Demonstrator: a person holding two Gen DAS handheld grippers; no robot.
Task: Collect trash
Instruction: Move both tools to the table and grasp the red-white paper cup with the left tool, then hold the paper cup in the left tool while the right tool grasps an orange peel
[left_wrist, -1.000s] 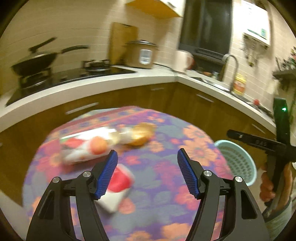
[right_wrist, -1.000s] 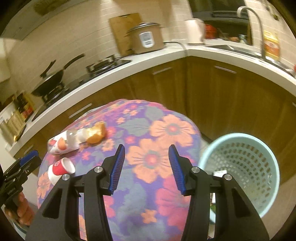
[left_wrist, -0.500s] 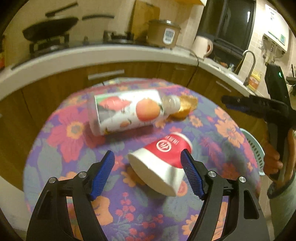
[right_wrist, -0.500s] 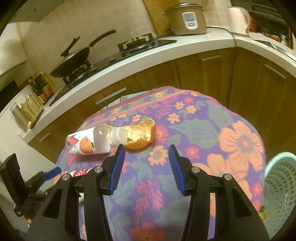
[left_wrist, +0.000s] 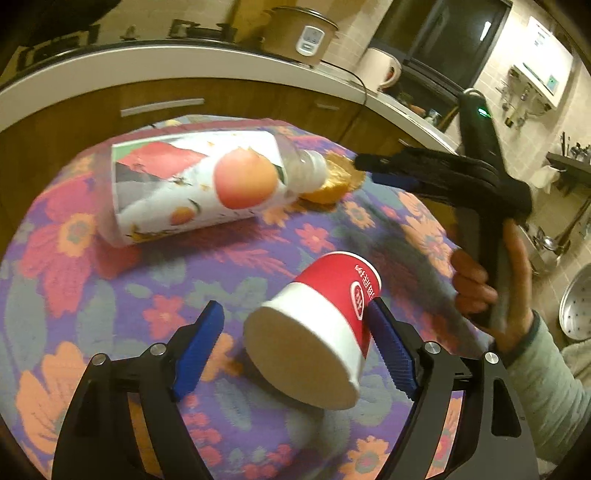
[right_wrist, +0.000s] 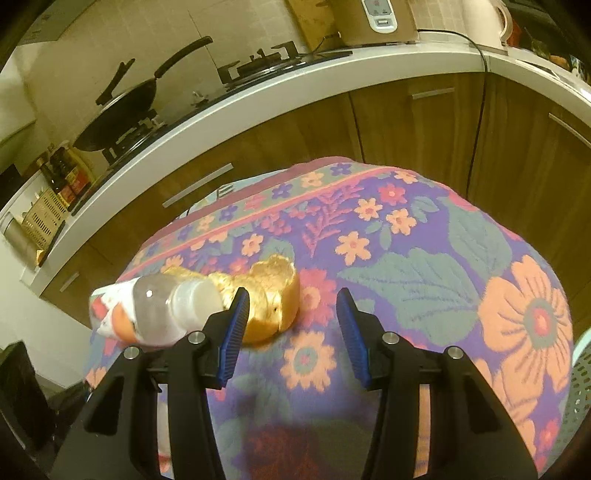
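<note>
Trash lay on the flowery desk (right_wrist: 424, 280), so the left hand-held gripper (left_wrist: 295, 332) was spread wide around the tipped red cup (left_wrist: 321, 325) to grab it, while the right hand-held gripper (right_wrist: 291, 314), also spread, reached for the gold wrapper (right_wrist: 269, 295) beside the bottle (left_wrist: 192, 188).

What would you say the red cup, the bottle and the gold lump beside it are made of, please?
Red cup: apparently matte paper, going by its rolled white rim and printed logo. Bottle: clear plastic, glossy at the see-through neck, with a printed fruit label wrapped around it. Gold lump: probably crumpled foil or metallised wrapper; it looks shiny and creased.
</note>
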